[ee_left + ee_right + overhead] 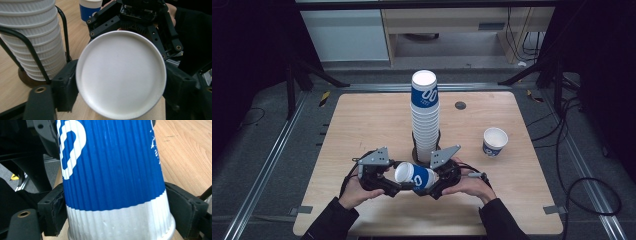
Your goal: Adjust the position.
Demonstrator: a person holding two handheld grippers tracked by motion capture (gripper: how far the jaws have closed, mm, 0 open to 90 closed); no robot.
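Looking down from the high view, both hands hold one blue-and-white cup (414,176) sideways just in front of the cup stack (425,117). Left gripper view: left gripper (120,82) clamps the cup's rim end (white inside facing the camera). Right gripper view: right gripper (117,212) squeezes the cup's ribbed wall.

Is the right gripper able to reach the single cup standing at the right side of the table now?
Probably not yet: the right gripper is clamped on the held cup. The single cup stands apart on open table.
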